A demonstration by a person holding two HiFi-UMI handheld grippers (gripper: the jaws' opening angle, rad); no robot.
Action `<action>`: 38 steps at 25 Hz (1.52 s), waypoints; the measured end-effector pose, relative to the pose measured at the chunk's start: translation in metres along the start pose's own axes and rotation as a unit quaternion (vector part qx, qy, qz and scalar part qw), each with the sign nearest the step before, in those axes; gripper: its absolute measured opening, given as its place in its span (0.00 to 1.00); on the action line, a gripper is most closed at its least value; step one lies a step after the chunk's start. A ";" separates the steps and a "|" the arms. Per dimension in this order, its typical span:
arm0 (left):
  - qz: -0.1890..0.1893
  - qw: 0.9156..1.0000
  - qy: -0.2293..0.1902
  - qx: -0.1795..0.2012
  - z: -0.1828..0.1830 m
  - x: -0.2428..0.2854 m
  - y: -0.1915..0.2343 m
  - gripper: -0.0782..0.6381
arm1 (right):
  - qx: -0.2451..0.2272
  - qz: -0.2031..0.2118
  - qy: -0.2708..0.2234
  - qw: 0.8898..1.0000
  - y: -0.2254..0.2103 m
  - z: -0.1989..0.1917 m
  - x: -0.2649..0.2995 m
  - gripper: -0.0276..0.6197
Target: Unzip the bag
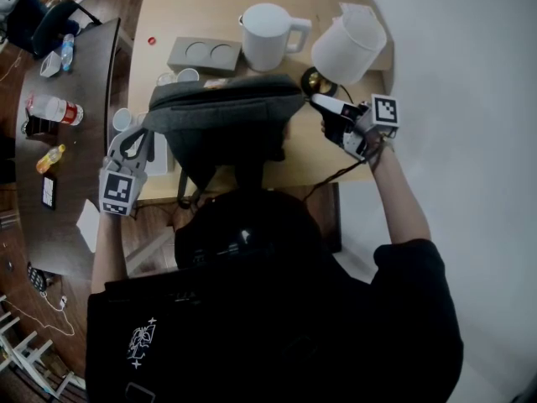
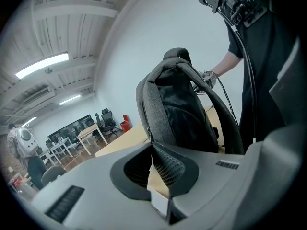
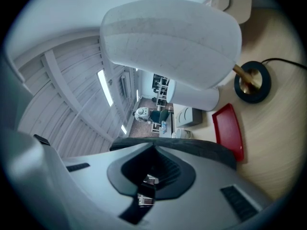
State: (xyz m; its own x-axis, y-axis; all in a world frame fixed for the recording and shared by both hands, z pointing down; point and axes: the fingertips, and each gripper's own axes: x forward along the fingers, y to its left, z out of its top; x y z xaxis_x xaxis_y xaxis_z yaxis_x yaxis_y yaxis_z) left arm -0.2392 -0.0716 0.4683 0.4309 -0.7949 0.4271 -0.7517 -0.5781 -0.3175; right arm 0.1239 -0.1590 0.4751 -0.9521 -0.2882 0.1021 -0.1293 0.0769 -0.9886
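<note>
Left jaws: closed. The left gripper (image 2: 152,143) has its tips together against the grey side seam of the backpack (image 2: 182,114). They appear to pinch its edge low on the zip line, but I cannot tell whether the pull itself is caught.
Right jaws: closed as well. The tips of the right gripper (image 3: 154,146) meet on the backpack's dark top edge, and whatever they nip is hidden behind them.
Grip positions: the left gripper is at the backpack's lower left side and the right gripper at its upper right corner.
Why held so: in my judgement, one grip anchors the backpack while the other is placed to draw the slider. That would keep the fabric taut, so the zip runs rather than bunches.
Backpack: it stands upright at the edge of the tabletop (image 1: 159,23) nearest the person, with its shoulder strap (image 2: 225,119) turned toward them. No opening shows, so I judge the unzipping has hardly begun.
Behind the backpack: a white kettle (image 1: 267,36) and a grey tray with two round hollows (image 1: 204,54).
Behind and to the right of the backpack: a lamp with a white shade (image 1: 348,44), near the right gripper. A wide pull that way could knock it.
</note>
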 end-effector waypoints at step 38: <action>-0.004 0.999 0.024 -0.024 -0.024 0.012 -0.007 0.12 | 0.013 -0.016 0.005 1.000 -0.027 0.000 0.001 0.05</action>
State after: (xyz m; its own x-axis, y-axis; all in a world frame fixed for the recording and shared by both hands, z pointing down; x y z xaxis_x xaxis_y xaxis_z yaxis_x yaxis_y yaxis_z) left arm -0.2410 -0.0720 0.4962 0.4135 -0.7799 0.4698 -0.7720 -0.5739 -0.2732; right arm 0.1266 -0.1609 0.5016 -0.9504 -0.2800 0.1353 -0.1532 0.0432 -0.9872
